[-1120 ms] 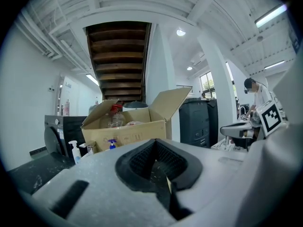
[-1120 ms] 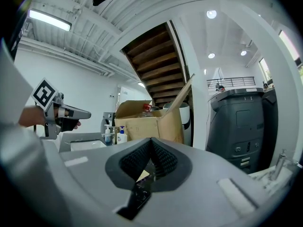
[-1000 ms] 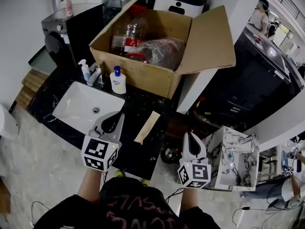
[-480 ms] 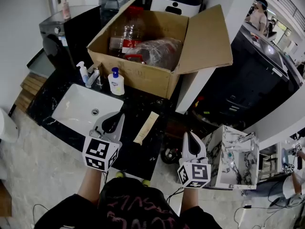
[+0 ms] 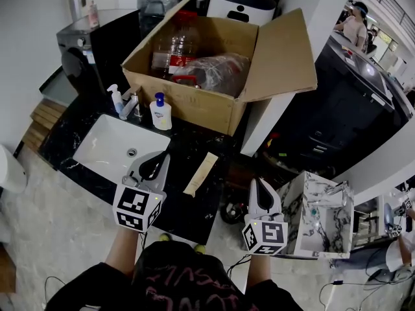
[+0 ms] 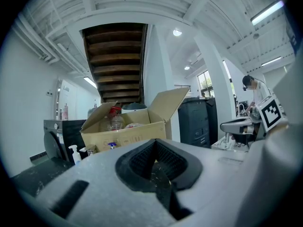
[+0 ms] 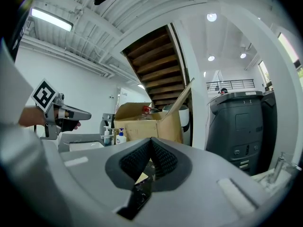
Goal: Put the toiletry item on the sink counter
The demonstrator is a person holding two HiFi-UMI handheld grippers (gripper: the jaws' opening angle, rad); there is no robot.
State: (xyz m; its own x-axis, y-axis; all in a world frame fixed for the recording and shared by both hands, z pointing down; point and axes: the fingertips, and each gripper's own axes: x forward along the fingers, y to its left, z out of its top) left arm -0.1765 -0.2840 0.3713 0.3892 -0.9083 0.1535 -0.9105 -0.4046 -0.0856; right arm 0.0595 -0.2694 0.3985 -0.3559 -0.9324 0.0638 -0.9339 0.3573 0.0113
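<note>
Beside the sink basin, on its right, the toiletry item, a flat beige tube, lies on the dark marbled worktop. It rests flat, clear of the basin rim and short of the cardboard box that stands behind the basin. No gripper touches it.

The left gripper hovers at the near right corner of the basin, just left of the tube. Its fingers are pressed together with nothing between them. The right gripper is held further right of the basin, past the worktop edge and apart from the tube. Its fingers are likewise pressed together and empty. Judgement: with the tube set down on the worktop and both grippers clear and closed, the placement appears to be complete.

The tube's long axis runs from the near edge of the worktop toward the box, leaning slightly away from the basin at its far end. Which end carries the cap cannot be made out. A pump bottle stands upright behind the basin, in front of the box.
</note>
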